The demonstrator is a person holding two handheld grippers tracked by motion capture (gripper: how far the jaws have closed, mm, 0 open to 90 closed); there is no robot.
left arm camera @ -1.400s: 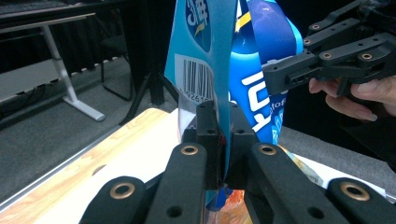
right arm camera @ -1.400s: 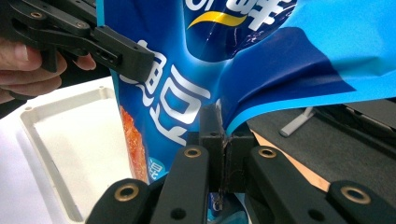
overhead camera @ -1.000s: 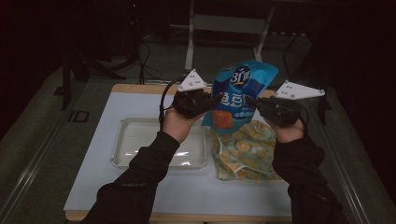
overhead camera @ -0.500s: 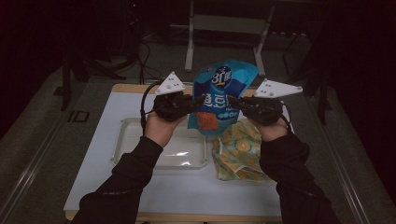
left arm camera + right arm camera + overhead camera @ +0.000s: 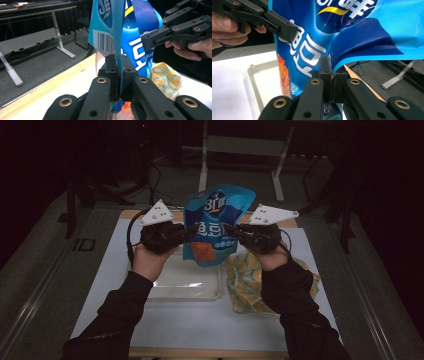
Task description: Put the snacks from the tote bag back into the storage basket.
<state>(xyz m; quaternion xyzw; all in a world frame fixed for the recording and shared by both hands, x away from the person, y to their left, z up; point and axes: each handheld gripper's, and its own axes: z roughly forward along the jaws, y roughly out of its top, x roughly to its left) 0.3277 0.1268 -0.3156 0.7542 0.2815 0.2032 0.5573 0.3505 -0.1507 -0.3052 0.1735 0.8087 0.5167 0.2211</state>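
- The blue snack bag (image 5: 215,227) hangs in the air between both grippers, above the far edge of the clear tray (image 5: 170,287).
- Change: over the last second the bag and both hands have shifted leftward across the high view. Earlier the bag hung over the yellow patterned bag (image 5: 250,282); now it hangs nearer the tray. Judgement: the bag is being carried toward the tray, and the transfer is under way but not finished.
- The left gripper (image 5: 186,232) is clenched on the bag's left edge; in the left gripper view its jaws meet on the blue film (image 5: 119,75), near the barcode.
- The right gripper (image 5: 231,231) is clenched on the bag's right edge; in the right gripper view its jaws pinch a fold of the film (image 5: 332,75).
- The grip on both sides is unchanged across the shift.
- The yellow patterned bag lies flat on the white table top (image 5: 200,330), just to the right of the tray.
- Count: two grippers, two bags (one blue and held, one yellow and lying), one tray, one table.
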